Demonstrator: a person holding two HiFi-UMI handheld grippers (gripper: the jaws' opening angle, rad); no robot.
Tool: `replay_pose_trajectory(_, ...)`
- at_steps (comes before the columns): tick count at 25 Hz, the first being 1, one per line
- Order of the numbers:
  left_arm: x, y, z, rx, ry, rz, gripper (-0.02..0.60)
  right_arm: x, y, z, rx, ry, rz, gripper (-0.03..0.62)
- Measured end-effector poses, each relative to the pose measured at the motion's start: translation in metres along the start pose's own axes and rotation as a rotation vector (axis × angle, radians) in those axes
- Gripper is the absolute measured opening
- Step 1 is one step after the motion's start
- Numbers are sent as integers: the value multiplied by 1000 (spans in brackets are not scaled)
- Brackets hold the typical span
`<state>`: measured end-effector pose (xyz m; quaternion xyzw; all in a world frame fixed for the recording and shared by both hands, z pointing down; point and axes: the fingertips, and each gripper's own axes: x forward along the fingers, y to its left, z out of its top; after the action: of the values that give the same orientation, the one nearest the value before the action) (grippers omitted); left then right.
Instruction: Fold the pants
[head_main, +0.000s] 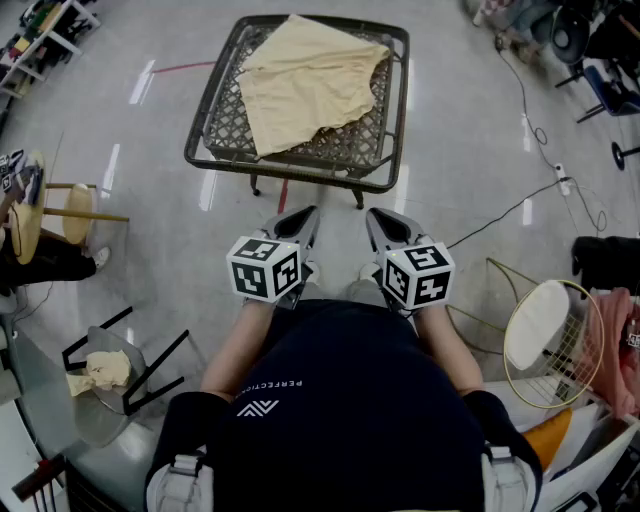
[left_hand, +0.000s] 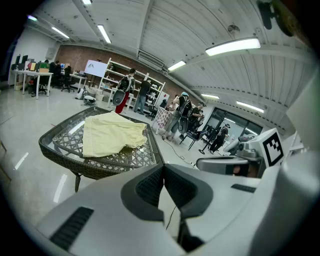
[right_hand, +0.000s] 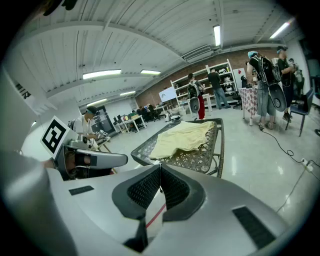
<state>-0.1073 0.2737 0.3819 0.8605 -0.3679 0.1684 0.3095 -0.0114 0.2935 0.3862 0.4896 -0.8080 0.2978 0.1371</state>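
Pale yellow cloth pants lie unfolded on the dark wicker table; left gripper and right gripper, both closed and empty, hover before it.

Soft matt yellow cloth pants lie on a dark woven lattice table above glossy floor.

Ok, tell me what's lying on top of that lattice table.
Only the pale yellow pants lie on the lattice table, loosely rumpled. Bare lattice shows beside them; anything beneath the cloth is covered.
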Motion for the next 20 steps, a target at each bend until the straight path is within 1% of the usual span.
replay_pose_trajectory(11, 13, -6, -2, -24, 2, 21, 11, -5, -17, 4, 24, 1, 29, 38)
replay_pose_trajectory(17, 27, -10, 2, -42, -18, 45, 11, -7, -34, 7, -3, 13, 72, 38)
replay_pose_trajectory(20, 32, -16, 2, -37, -24, 66, 11, -10, -41, 6, -22, 31, 101, 38)
